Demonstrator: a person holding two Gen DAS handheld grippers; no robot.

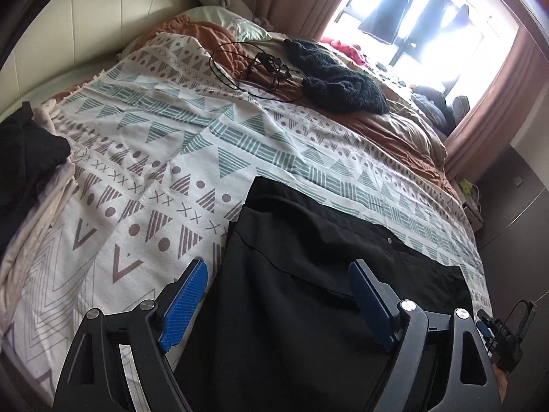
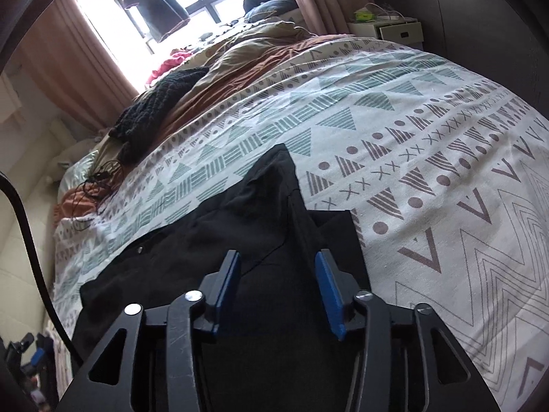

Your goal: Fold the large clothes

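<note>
A black garment (image 1: 302,274) lies folded flat on the patterned bedspread (image 1: 164,158), with a small metal button showing near its far edge. My left gripper (image 1: 279,269) hovers above its left part, blue pads wide apart and nothing pinched between them. In the right wrist view the same black garment (image 2: 240,226) spreads below my right gripper (image 2: 278,257). Those jaws stand partly apart over the cloth, with a pointed corner of the fabric lying beyond them. The pads do not press on the cloth.
A stack of black and beige clothes (image 1: 31,171) sits at the bed's left edge. A dark knitted piece (image 1: 339,79) and a tangle of cables (image 1: 254,68) lie farther up the bed near the window. A white nightstand (image 2: 391,31) stands beyond the bed.
</note>
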